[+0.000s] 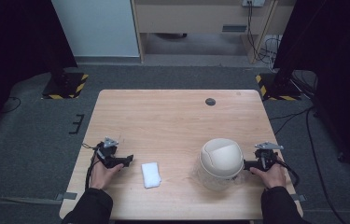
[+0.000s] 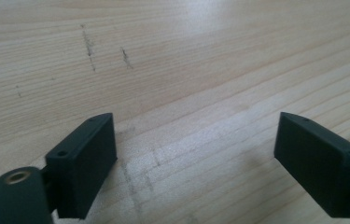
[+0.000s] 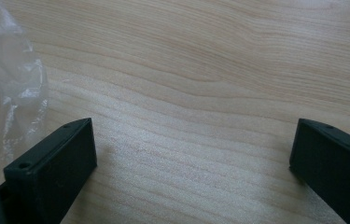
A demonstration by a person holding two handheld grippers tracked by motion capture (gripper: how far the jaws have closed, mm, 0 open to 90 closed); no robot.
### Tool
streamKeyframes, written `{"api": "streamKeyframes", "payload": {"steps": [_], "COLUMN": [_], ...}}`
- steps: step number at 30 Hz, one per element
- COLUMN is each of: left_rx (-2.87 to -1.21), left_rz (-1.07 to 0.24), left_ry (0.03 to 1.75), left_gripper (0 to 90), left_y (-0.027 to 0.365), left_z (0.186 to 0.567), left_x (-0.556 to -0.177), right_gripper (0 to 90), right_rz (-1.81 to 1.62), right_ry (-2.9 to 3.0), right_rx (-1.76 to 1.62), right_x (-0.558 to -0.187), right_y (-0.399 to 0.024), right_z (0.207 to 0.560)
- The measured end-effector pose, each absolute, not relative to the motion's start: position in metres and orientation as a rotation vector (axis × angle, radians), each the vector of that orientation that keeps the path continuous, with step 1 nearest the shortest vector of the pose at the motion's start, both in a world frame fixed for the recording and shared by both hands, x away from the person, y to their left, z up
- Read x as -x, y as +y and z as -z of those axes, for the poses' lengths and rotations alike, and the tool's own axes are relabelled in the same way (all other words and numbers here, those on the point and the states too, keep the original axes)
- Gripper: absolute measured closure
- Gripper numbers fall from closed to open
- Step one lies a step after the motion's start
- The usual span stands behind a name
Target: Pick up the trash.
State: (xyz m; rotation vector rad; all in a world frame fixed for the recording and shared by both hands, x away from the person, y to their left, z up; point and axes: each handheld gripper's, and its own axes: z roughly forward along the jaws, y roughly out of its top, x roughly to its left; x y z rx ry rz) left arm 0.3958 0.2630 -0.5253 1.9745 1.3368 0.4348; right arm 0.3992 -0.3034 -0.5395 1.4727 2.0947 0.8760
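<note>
Both grippers rest low on the wooden table, one in each of the person's hands. Left gripper sits near the table's left edge, its jaws spread wide with nothing but bare wood grain between them, as the left gripper view confirms; its tips point toward a white folded cloth lying just beside it, apart from the jaws. Right gripper lies near the right edge, jaws likewise spread wide and pinching nothing; in the high view its tips stand right at the side of a cream dome-topped container, though whether they touch it cannot be told from that angle. Clear crinkled plastic shows at the left margin of the right gripper view, cut off by the frame, close to one jaw; its full shape is hard to make out, and in the high view it reads only as a faint sheen around the container's base. Forearms in dark sleeves are cut off at the bottom edge. A small dark round grommet sits toward the table's far side. Count: two grippers, one cloth, one container, one piece of plastic, one grommet.
</note>
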Motion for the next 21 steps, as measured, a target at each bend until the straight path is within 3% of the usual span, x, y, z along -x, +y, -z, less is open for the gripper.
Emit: {"api": "streamKeyframes", "payload": {"steps": [7, 21], "left_rx": [-1.821, -1.801], "left_rz": [-0.454, -0.384], "left_ry": [1.226, 0.962], "left_gripper": [12.8, 12.7], "left_y": [0.263, 0.243], "left_z": [0.496, 0.465], "left_x": [-0.386, -0.377], "right_gripper": [0.7, 0.7], "right_rz": [-0.878, -0.881], "right_ry": [2.096, 2.102], "right_rx": [-1.468, -1.462], "right_x": [-0.399, -0.399], "right_y": [-0.303, -0.303], "right_z": [0.54, 0.54]}}
